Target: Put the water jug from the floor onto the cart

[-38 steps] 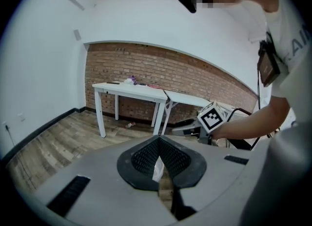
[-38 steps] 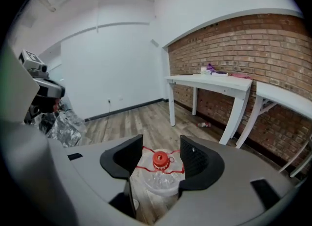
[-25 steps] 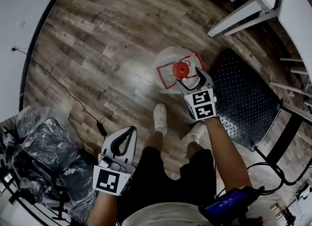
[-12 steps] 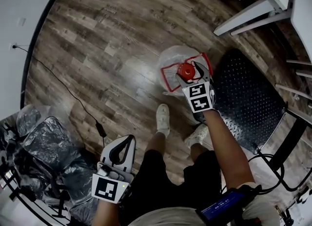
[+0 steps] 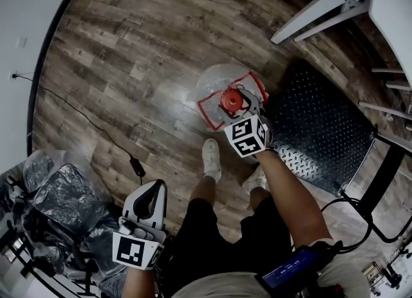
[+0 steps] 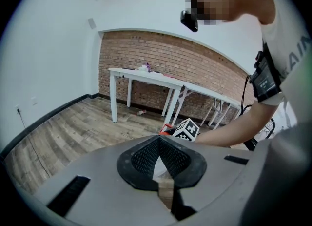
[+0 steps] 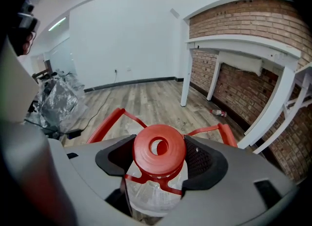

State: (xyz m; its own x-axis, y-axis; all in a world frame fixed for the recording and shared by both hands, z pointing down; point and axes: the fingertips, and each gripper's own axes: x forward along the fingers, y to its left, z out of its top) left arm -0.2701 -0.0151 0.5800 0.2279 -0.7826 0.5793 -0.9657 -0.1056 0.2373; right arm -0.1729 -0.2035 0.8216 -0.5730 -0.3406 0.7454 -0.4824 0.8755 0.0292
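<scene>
Two tongs show: the left tongs, at lower left, are pressed together on nothing. The right tongs, mid-frame, stand wide about the red cap and have just been closing. The water jug stands on the wooden floor, just left of the black cart.

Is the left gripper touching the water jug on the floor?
Apart. The head view shows the left gripper far from the water jug, bare floor between them.
</scene>
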